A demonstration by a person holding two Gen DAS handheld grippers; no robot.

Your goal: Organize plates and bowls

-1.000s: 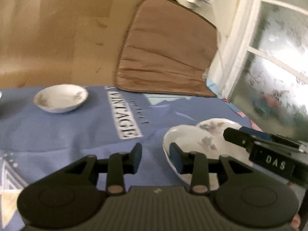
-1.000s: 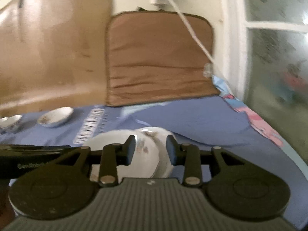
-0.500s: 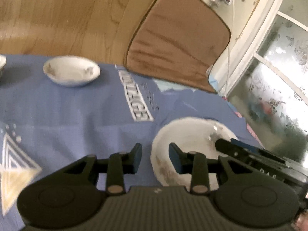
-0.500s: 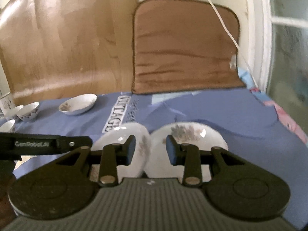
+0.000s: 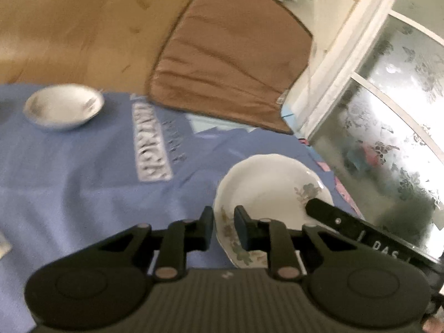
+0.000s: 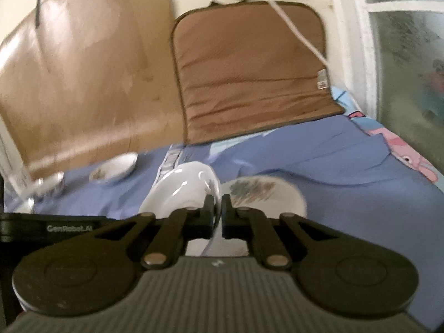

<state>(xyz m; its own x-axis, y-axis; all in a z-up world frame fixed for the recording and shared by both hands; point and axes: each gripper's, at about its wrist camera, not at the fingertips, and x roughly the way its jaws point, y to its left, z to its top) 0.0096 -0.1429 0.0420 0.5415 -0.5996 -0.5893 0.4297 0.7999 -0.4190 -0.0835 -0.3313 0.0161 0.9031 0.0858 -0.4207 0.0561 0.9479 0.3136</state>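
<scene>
A white floral plate (image 5: pixel 266 191) is held tilted above the blue cloth. My left gripper (image 5: pixel 224 226) is shut on its near left rim. My right gripper (image 6: pixel 217 211) is shut on the plate's opposite rim (image 6: pixel 183 188); its black body shows at the plate's right edge in the left wrist view (image 5: pixel 347 226). A second floral plate (image 6: pixel 263 194) lies flat on the cloth just right of the held one. A shallow white bowl (image 5: pixel 63 106) sits at the far left of the cloth; it also shows in the right wrist view (image 6: pixel 115 168).
Small cups (image 6: pixel 48 186) stand at the cloth's far left. A brown cushion (image 5: pixel 230 58) leans against the wall behind the blue cloth (image 5: pixel 83 172). A frosted glass door (image 5: pixel 388 127) is on the right, and a white cable (image 6: pixel 291 22) hangs over the cushion.
Both grippers have closed on the plate's rims. The plate has come up tilted off the cloth. Both views have shifted.
</scene>
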